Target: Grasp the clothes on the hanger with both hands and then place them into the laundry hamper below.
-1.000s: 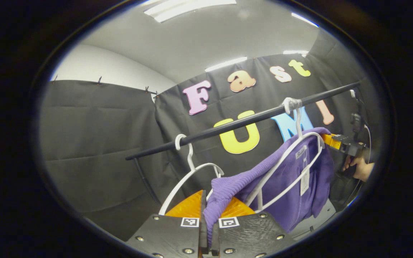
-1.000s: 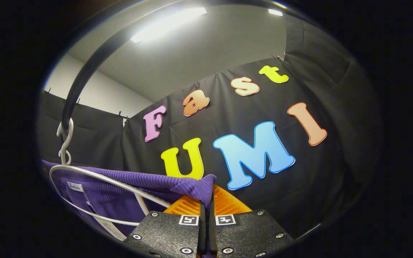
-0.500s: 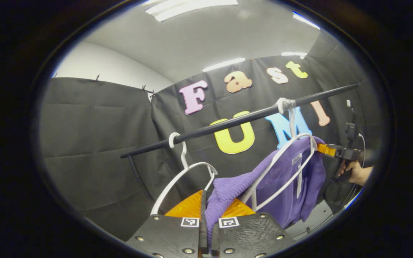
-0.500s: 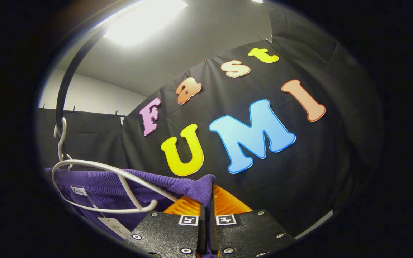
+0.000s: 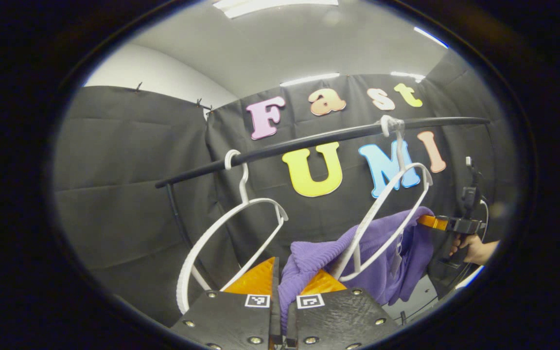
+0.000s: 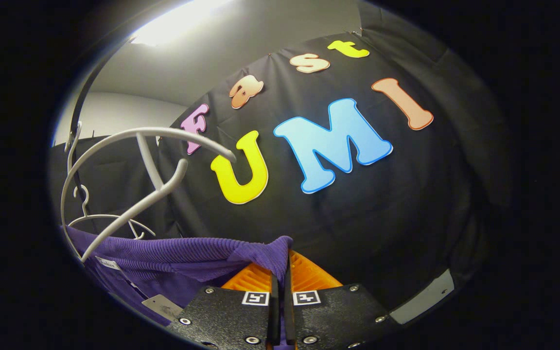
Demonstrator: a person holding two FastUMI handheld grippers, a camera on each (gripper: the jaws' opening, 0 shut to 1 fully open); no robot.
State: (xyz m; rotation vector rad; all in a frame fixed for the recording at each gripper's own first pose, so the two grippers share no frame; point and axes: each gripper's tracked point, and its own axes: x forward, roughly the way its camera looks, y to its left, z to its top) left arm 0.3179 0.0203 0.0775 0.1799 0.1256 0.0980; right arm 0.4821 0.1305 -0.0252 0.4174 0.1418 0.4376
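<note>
Top pulled off its hanger, hamper drop still to come

Left gripper (image 5: 280, 291) and right gripper (image 6: 280, 282) each pinch a corner of the purple top (image 5: 382, 243) slung between them; beyond and above, the hanger (image 5: 392, 214) hangs bare on the rail (image 5: 309, 141).

A recording booth, not a home: black cloth walls (image 5: 129, 160) pinned up, ceiling strip lights (image 5: 309, 78), and a bare rail (image 5: 309, 141) holding hangers (image 5: 241, 214).

Bright ceiling strip lights (image 5: 280, 4) above the left claw (image 5: 280, 311) glare white; fisheye bends edges, and the rim falls dim and soft.
</note>
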